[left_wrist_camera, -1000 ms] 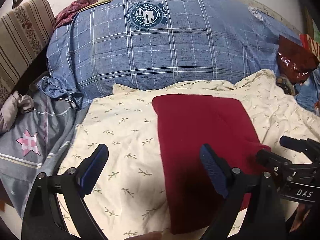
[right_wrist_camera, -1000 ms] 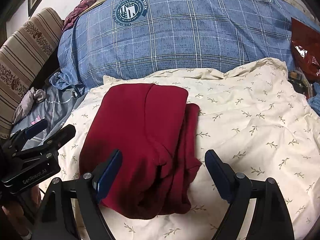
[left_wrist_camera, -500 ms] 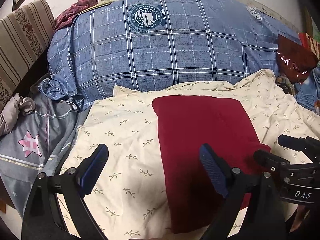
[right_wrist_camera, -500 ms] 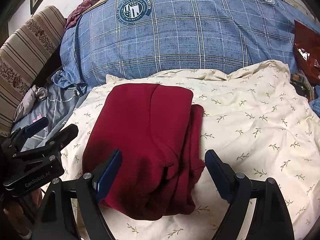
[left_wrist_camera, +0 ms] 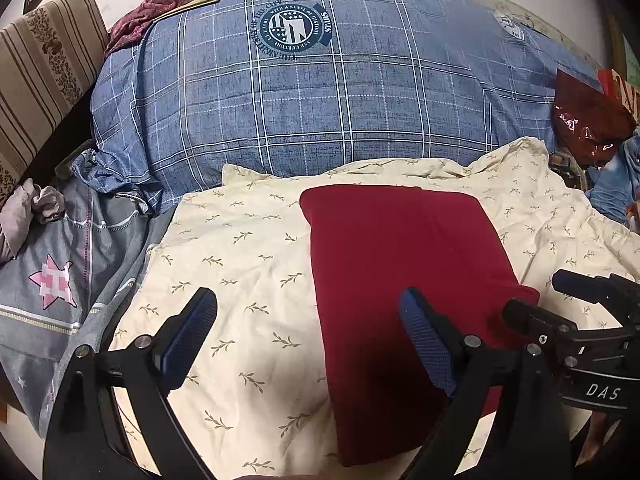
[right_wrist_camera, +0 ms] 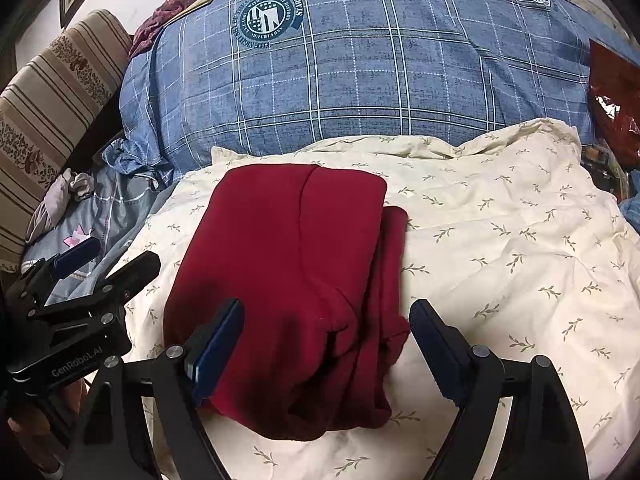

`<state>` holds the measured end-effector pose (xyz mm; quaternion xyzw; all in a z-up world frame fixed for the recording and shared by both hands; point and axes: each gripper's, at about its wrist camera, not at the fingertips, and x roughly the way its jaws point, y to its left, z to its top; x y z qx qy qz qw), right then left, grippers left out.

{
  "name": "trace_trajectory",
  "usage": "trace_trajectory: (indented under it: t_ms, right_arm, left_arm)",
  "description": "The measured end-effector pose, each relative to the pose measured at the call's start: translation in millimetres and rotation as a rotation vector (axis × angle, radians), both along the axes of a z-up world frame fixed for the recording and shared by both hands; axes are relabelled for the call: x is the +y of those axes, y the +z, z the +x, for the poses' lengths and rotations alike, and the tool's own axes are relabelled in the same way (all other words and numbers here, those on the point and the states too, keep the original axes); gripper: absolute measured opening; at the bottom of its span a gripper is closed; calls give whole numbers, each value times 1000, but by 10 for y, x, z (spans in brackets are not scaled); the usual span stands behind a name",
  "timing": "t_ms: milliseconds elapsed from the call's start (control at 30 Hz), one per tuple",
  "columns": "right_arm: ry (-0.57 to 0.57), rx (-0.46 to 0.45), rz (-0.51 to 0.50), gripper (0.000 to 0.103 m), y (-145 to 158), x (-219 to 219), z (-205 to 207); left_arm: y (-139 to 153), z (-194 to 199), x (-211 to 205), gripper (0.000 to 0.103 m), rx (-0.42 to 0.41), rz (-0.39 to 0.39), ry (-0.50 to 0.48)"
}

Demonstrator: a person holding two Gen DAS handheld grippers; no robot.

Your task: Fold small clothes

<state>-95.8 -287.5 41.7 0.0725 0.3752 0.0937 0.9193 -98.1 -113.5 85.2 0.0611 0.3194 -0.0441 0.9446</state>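
Both grippers, left [left_wrist_camera: 308, 336] and right [right_wrist_camera: 326, 346], hold fingers spread wide, empty, above the folded red garment [right_wrist_camera: 296, 280].

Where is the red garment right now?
The folded red garment lies on the cream leaf-print sheet, just in front of the blue plaid pillow. It sits centre-left in the right wrist view and right of centre in the left wrist view.

Two low, close wrist views over one red garment [left_wrist_camera: 400, 272] [right_wrist_camera: 288, 280].
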Motion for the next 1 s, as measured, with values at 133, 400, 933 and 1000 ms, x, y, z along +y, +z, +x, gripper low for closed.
trace_trajectory:
  t_ms: [133, 400, 933, 1000]
  right_arm:
    - [7, 3, -5, 86, -8, 26, 1]
    - [16, -1, -7, 86, 16, 48, 23]
    - [27, 8, -12, 86, -6, 123, 37]
    - [33, 8, -14, 86, -16, 124, 53]
  left_arm:
    - [-7, 7, 10, 93, 4, -1, 0]
    - [-4, 9, 14, 93, 5, -7, 0]
    - [-24, 29, 34, 93, 14, -22, -5]
    - [-47, 58, 66, 93, 30, -37, -8]
